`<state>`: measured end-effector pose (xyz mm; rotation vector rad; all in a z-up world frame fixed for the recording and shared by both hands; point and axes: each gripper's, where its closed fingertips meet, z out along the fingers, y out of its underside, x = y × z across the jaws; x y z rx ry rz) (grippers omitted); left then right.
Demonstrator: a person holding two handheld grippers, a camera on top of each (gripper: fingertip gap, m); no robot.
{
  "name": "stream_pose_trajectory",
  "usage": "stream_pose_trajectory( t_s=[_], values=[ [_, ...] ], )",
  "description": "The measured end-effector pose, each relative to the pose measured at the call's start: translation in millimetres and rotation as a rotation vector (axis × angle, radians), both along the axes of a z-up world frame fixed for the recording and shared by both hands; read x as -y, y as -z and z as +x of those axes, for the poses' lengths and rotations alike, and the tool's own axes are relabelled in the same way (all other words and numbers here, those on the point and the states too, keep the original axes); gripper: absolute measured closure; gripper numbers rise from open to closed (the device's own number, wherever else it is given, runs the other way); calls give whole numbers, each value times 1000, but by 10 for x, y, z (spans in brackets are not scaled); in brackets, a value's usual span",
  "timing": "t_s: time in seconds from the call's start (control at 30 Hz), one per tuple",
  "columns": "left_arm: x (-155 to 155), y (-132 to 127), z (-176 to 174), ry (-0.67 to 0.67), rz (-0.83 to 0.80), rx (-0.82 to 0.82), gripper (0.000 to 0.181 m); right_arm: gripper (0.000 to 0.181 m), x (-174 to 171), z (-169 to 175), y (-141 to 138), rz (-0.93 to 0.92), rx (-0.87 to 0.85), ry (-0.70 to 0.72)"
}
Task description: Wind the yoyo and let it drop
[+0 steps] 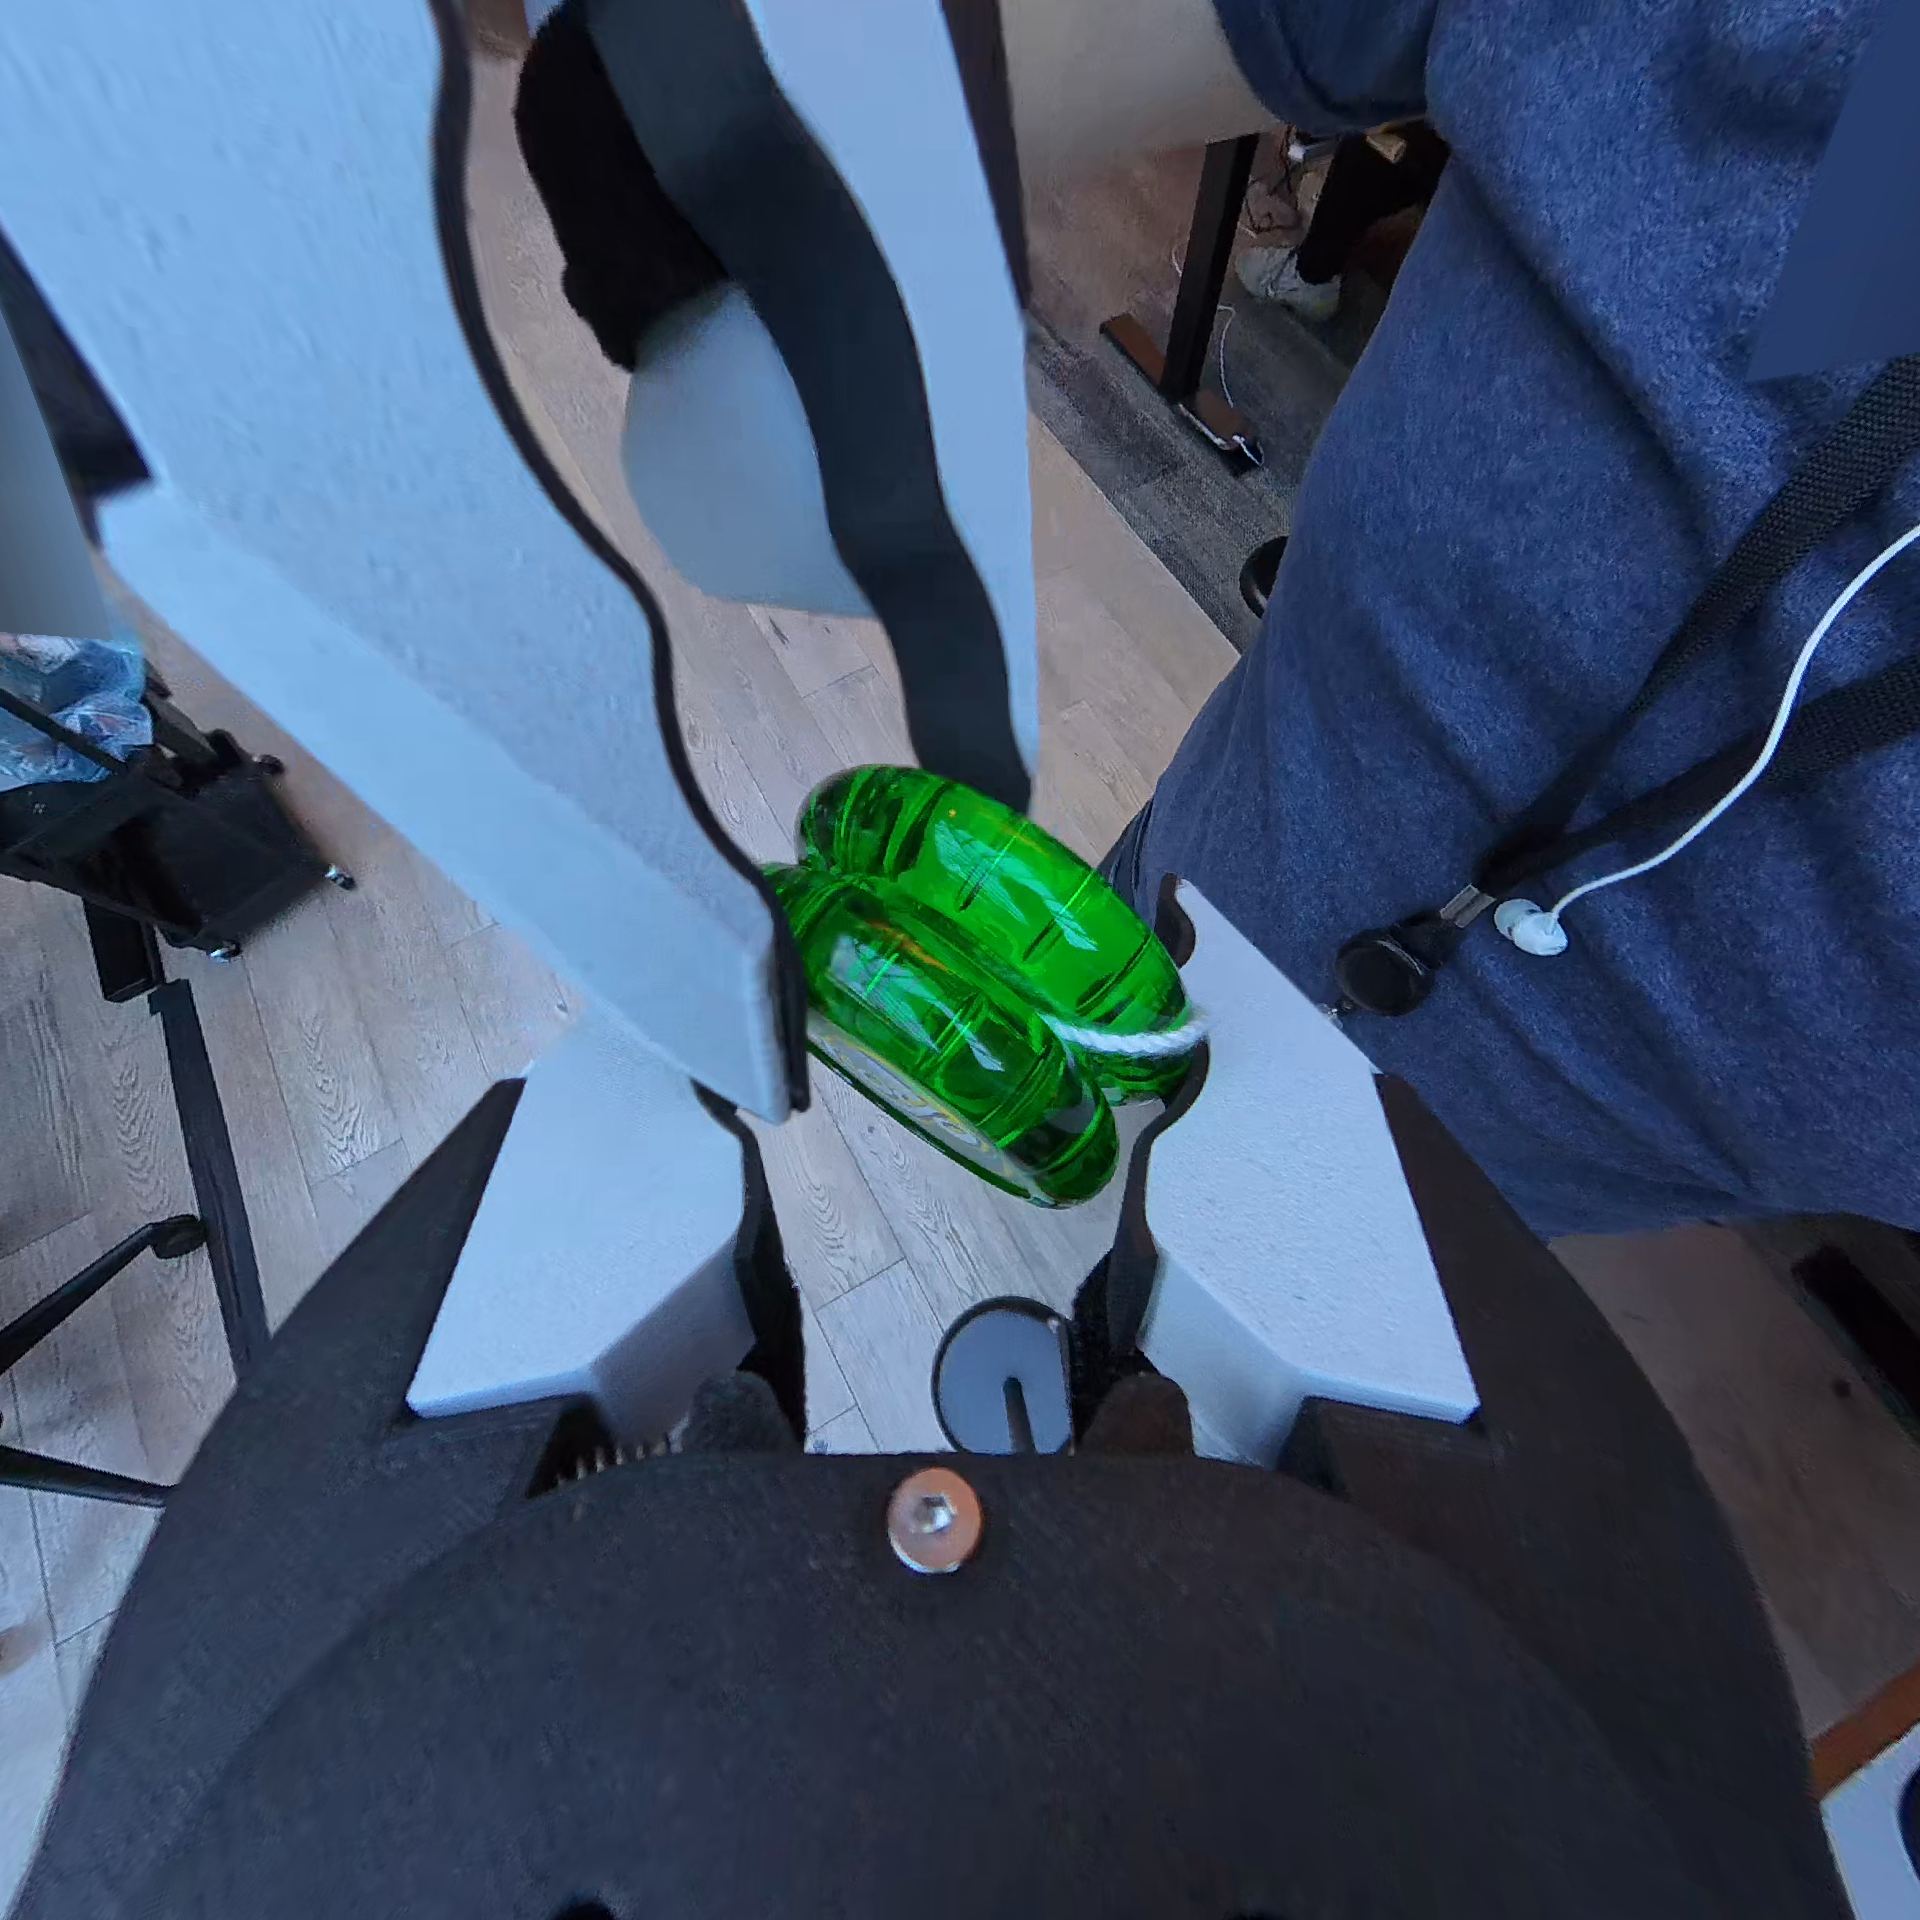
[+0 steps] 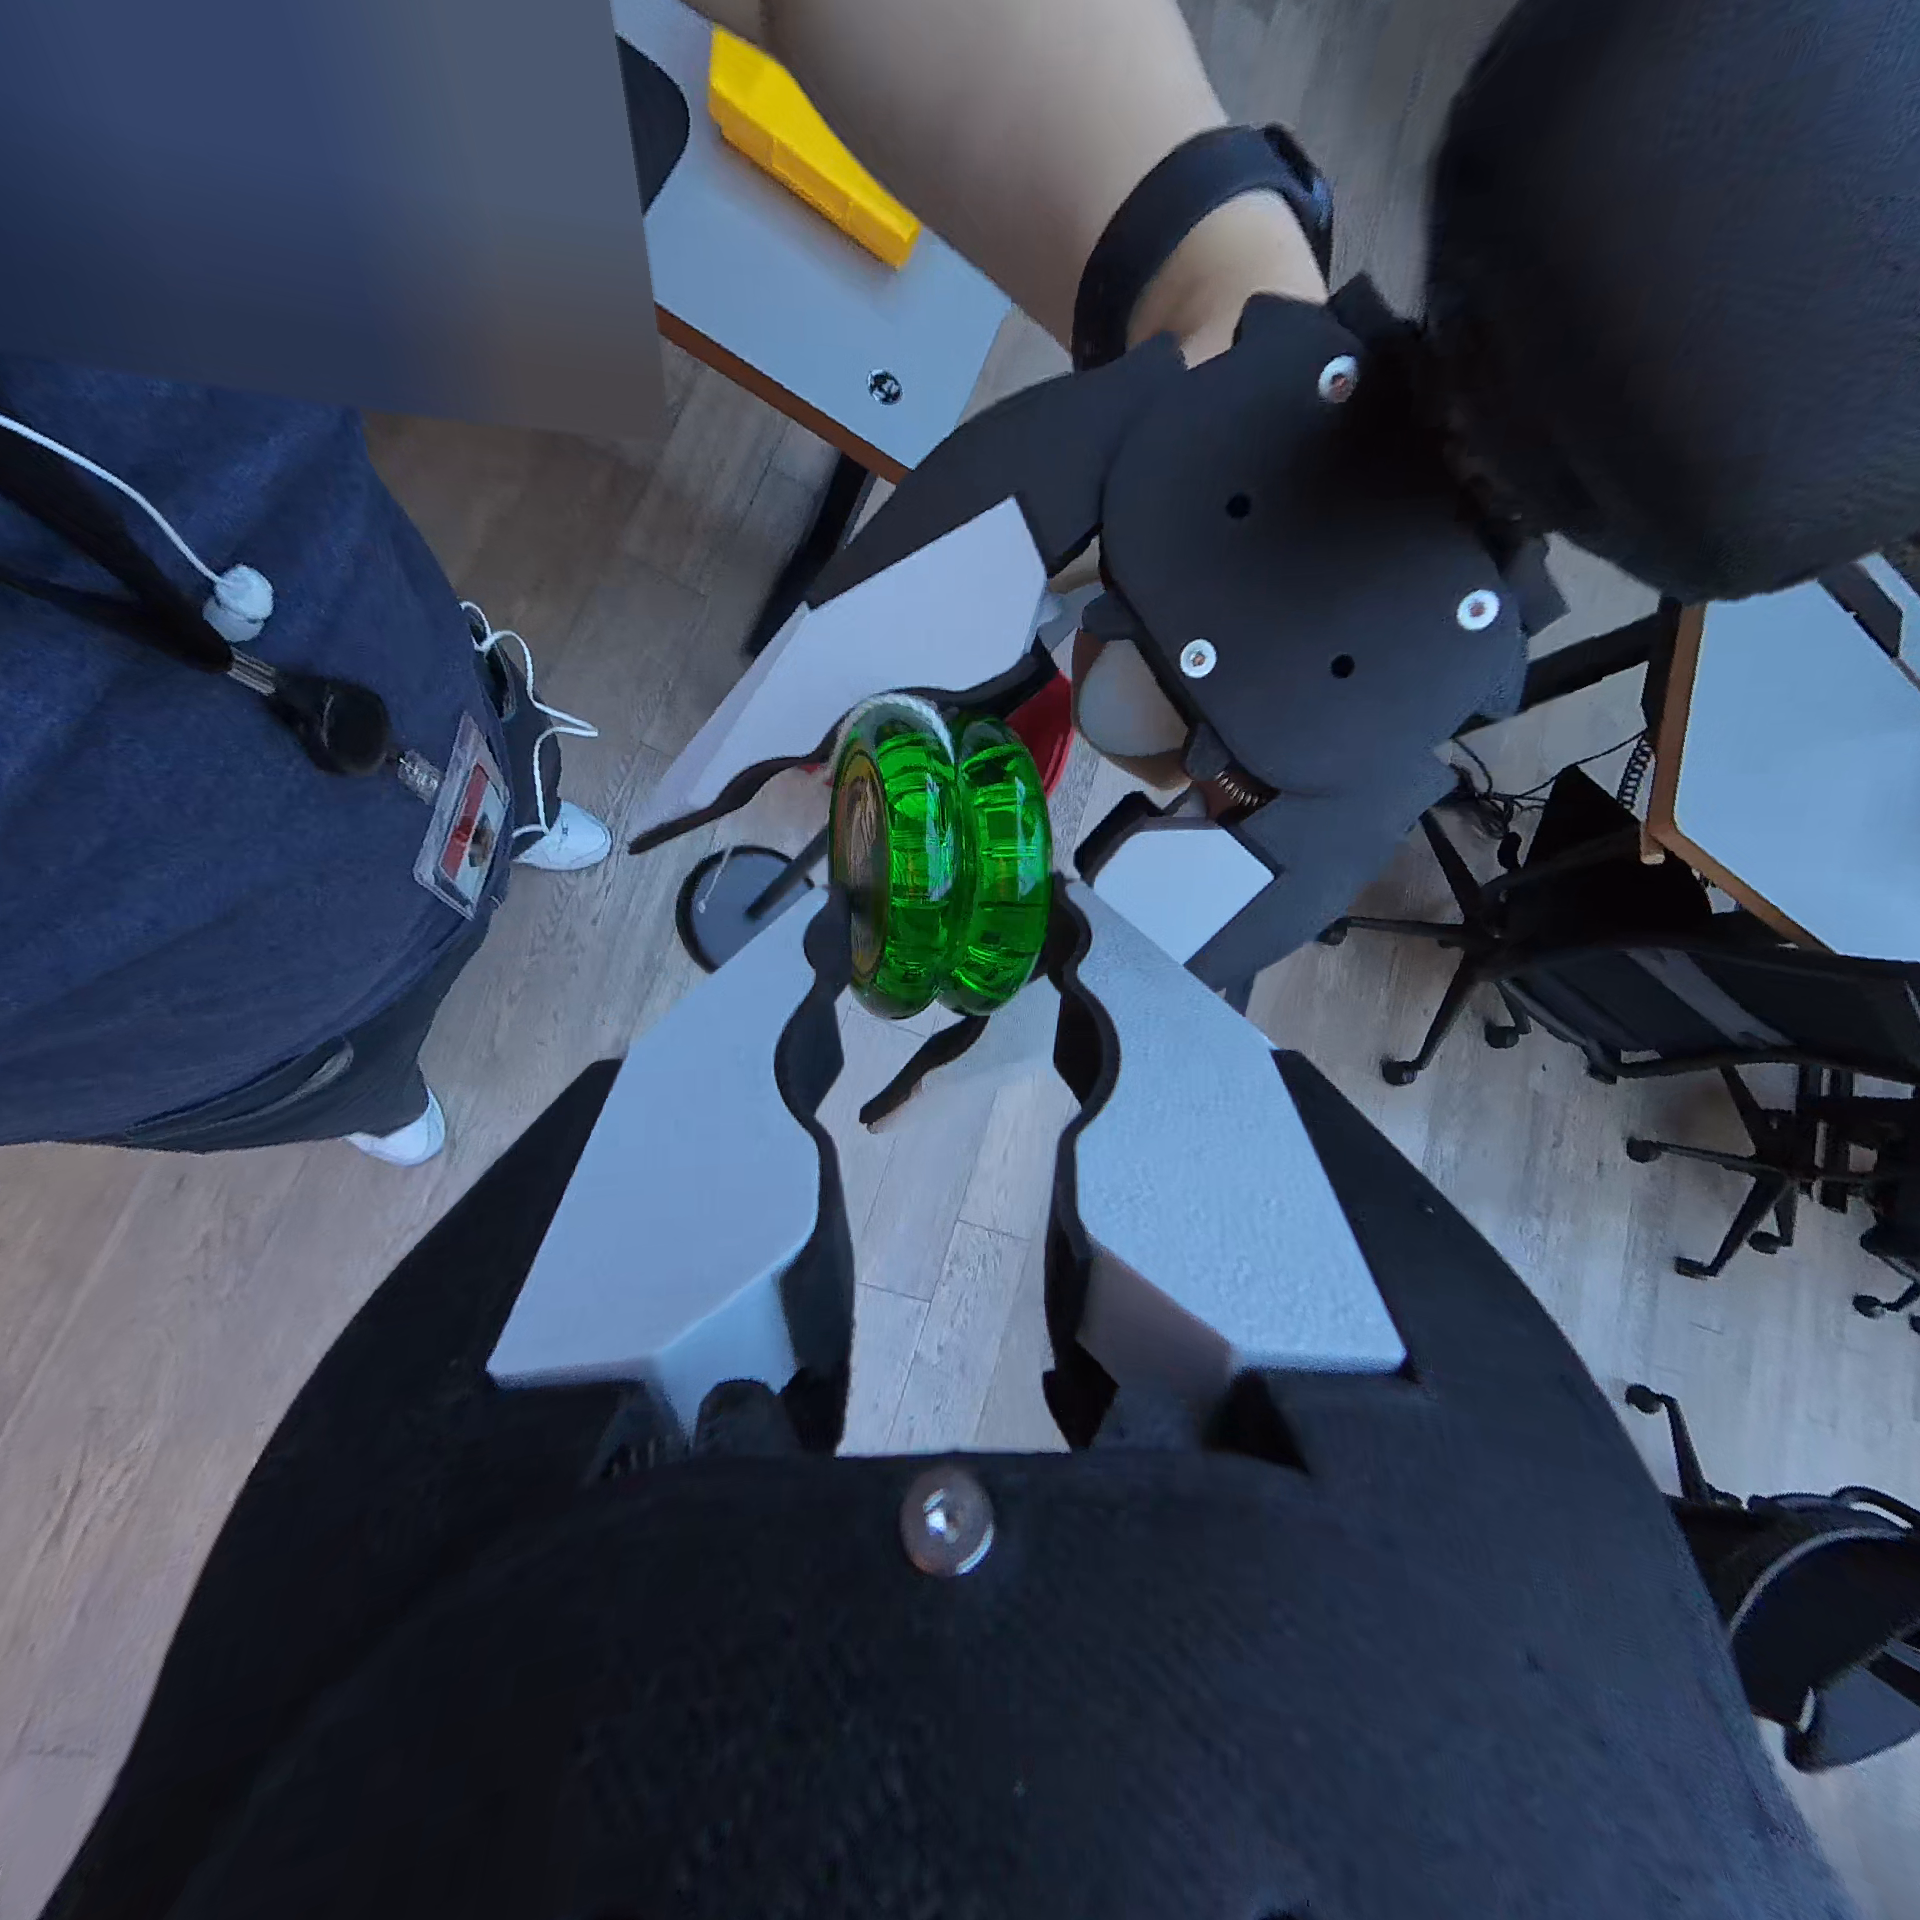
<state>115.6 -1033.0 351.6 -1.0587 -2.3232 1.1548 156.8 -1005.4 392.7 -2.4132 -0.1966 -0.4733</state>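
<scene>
Two grippers meet around one green transparent yoyo [image 2: 940,868], held in the air above a pale wood-plank floor [image 2: 208,1351]. At the left of the right wrist view stands a person in a blue sweater [image 2: 208,831] with a black lanyard, a badge holder [image 2: 462,821] and a white earphone cable. Next comes the yoyo, on edge, its two flat faces pinched between the tips of the right gripper [image 2: 940,925], whose jaws are clamped on it. A white string [image 1: 1138,1039] is wound in its groove. Behind and to the right, the left gripper [image 2: 914,810] reaches in from a bare hand with a black wrist strap [image 2: 1195,223]; its jaws stand apart beside the yoyo's rim, crossing the right gripper's fingers. Whether it touches the string I cannot tell. Farther right stand black office chairs [image 2: 1662,987] and a bench [image 2: 1787,769]; a yellow block [image 2: 800,145] lies near the edge of another bench behind.
</scene>
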Motion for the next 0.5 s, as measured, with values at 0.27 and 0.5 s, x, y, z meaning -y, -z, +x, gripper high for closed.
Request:
stream_pose_trajectory(
  t_s=[0.27,0.5],
  values=[
    [-58,-184,-67,-36,48,-133,105,151,-48,-37,-172,250,11,26],
    [23,-653,263,-333,-300,-345,102,151,217,54,-471,676,-50,212]
  ],
)
